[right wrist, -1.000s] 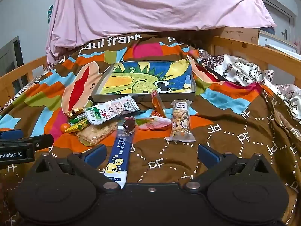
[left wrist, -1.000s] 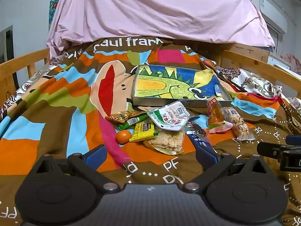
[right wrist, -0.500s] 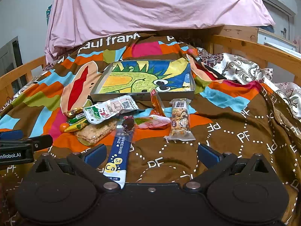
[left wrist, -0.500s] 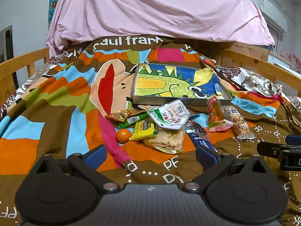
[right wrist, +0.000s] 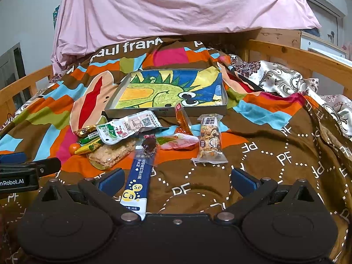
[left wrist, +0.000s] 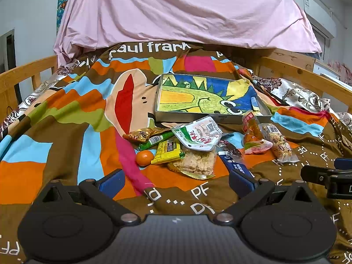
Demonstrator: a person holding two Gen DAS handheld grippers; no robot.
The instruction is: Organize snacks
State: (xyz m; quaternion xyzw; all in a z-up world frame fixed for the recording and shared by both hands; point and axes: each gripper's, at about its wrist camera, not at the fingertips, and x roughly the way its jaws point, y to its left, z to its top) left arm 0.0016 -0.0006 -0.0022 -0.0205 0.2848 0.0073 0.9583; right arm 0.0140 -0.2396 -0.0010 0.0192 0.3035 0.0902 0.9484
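Observation:
A heap of snacks lies on a colourful bedspread in front of a shallow metal tray [left wrist: 222,118] [right wrist: 123,112] with a dinosaur drawing inside. The heap holds a white-green pouch [left wrist: 198,135] [right wrist: 125,128], a rice cracker pack [left wrist: 194,161] [right wrist: 112,153], a yellow packet [left wrist: 168,151], a small orange [left wrist: 144,157] [right wrist: 74,147], a nut bar [left wrist: 279,143] [right wrist: 210,140] and a blue sachet [right wrist: 138,180] [left wrist: 236,167]. My left gripper [left wrist: 176,181] is open, just short of the heap. My right gripper [right wrist: 176,179] is open, the blue sachet beside its left finger.
Wooden bed rails [left wrist: 26,74] [right wrist: 308,59] run along both sides. A pink sheet [left wrist: 180,11] hangs over the far end. A floral patterned cloth [right wrist: 297,83] is bunched at the right. Each gripper shows at the edge of the other's view.
Both grippers have crept slightly forward toward the snack heap. Nothing has been taken hold of or shifted.

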